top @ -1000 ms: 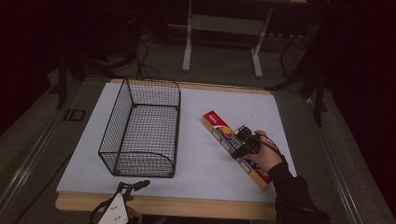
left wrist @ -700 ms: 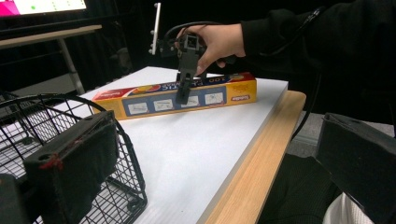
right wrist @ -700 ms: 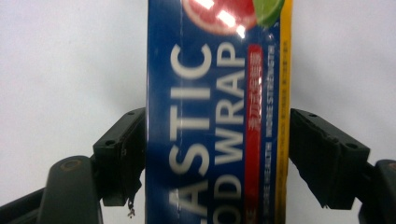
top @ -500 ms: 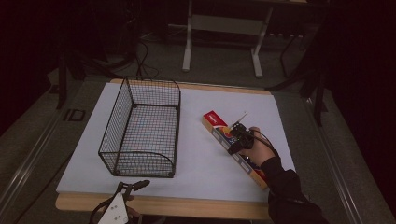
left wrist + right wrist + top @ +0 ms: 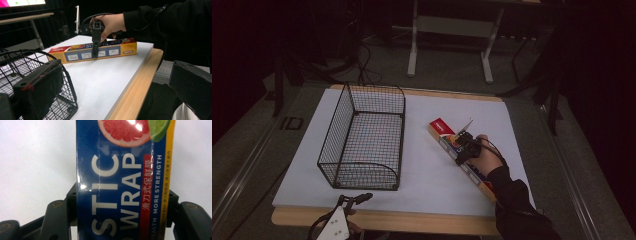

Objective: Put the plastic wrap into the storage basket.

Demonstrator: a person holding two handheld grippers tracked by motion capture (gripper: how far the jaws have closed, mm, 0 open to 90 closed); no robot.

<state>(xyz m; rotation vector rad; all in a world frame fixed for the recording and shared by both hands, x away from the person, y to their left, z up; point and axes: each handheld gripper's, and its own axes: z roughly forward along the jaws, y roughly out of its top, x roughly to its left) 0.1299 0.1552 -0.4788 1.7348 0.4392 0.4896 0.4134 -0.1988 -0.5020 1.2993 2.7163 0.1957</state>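
Note:
A long plastic wrap box [image 5: 441,128], blue and yellow with a red end, lies slantwise on the white table right of the basket. My right gripper [image 5: 461,149] points down over its middle, and its jaws have just been closing onto the box's two long sides. In the right gripper view the box [image 5: 120,170] fills the gap, with both pads [image 5: 72,196] pressed against it. The left gripper view shows the same grip [image 5: 95,48] on the box [image 5: 75,53]. My left gripper [image 5: 356,198] hovers open at the table's front edge, nothing between its fingers [image 5: 37,85].
A black wire basket [image 5: 339,125] stands empty on the left half of the white sheet [image 5: 427,175]; its near corner [image 5: 67,95] sits close to my left gripper. The wooden table edge [image 5: 135,92] runs along the front. Desk legs and cables lie on the floor beyond.
My right hand has shifted slightly left along the box and sunk a little, and its jaws have closed onto the box. The left gripper has stayed put.

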